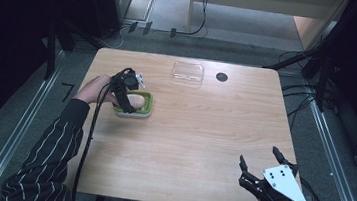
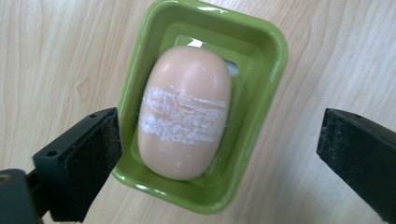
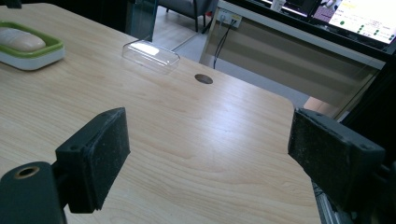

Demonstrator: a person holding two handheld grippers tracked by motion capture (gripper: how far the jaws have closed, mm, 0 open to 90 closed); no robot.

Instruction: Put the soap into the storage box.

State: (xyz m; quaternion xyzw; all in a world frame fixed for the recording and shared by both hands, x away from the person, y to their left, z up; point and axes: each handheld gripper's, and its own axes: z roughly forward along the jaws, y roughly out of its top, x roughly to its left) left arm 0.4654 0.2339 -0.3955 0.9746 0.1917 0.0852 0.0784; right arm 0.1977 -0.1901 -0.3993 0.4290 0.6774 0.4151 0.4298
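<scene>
One soap bar (image 2: 185, 112) lies below the open hand-held gripper (image 2: 219, 140).

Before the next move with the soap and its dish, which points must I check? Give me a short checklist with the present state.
1. Soap bar lies inside green soap dish: ok.
2. Left gripper jaws wide open, clear of the soap: ok.
3. Dish sits flat on the table: ok.
4. Clear plastic lid lies apart, reachable: ok.
5. Right gripper open, nothing between its jaws: ok.
6. Lid fits this dish: cannot tell.
</scene>
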